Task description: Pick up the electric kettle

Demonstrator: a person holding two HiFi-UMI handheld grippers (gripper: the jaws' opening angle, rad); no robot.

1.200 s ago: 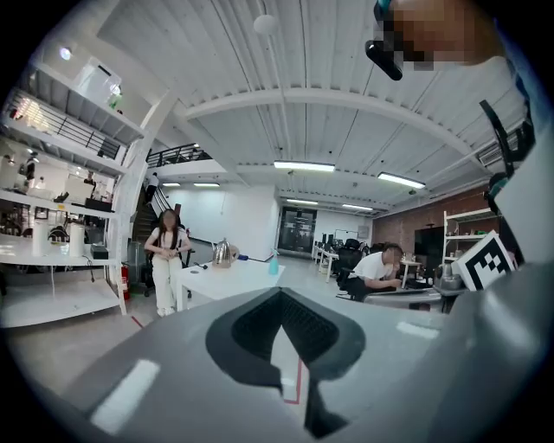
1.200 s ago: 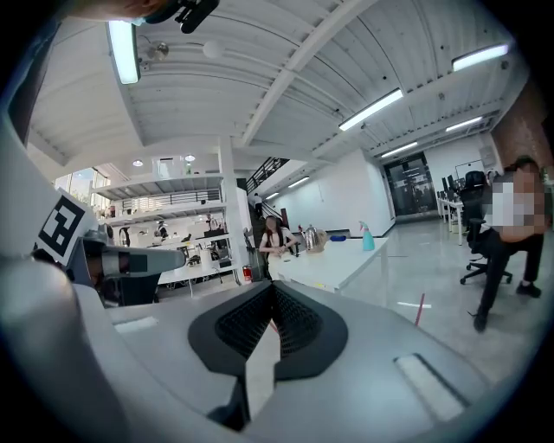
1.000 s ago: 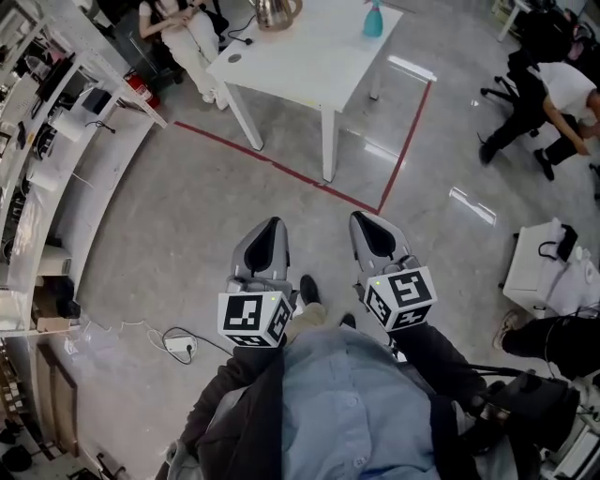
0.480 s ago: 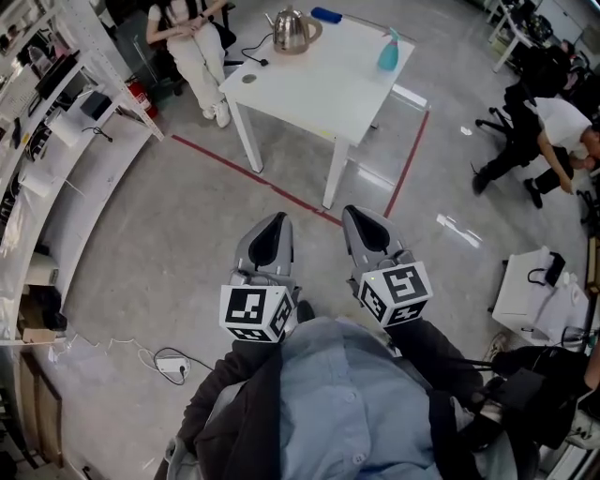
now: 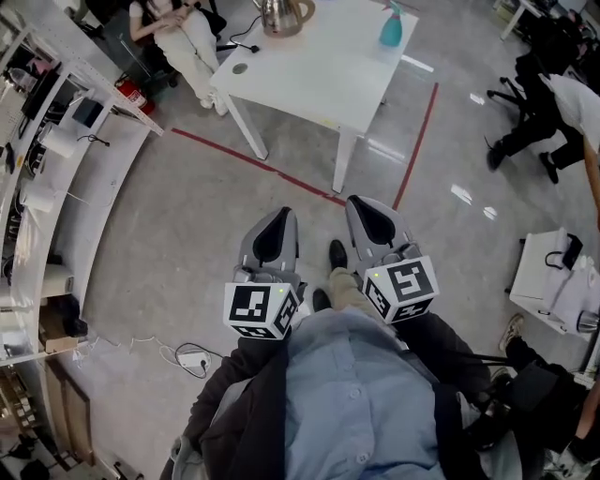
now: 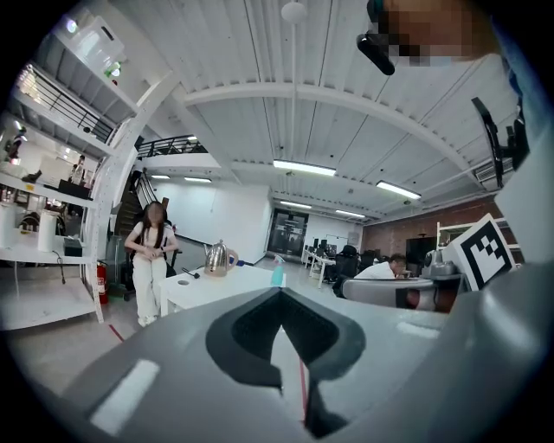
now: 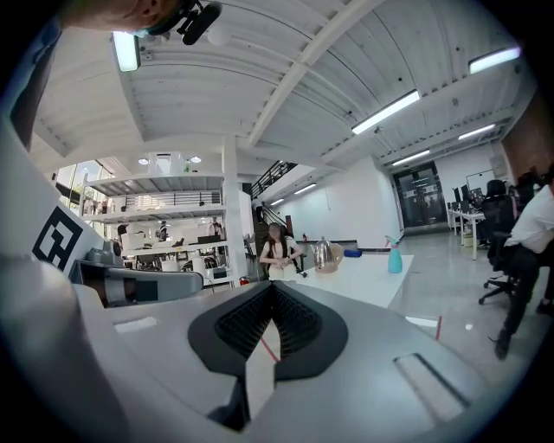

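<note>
The grey floor [image 5: 187, 216] stretches out to a white surface [image 5: 319, 66] standing beyond a red tape line [image 5: 281, 175]. The left gripper [image 5: 284, 214] and right gripper [image 5: 354, 202] are held side by side close to the person's body, well short of that surface, each with its fingers closed tip to tip on nothing. The electric kettle [image 5: 281, 13] stands upright near the surface's far edge, well apart from a teal spray bottle [image 5: 391, 28].

A shoe [image 5: 337, 254] has stepped toward the table [image 5: 319, 75] bearing the electric kettle [image 5: 281, 13].
</note>
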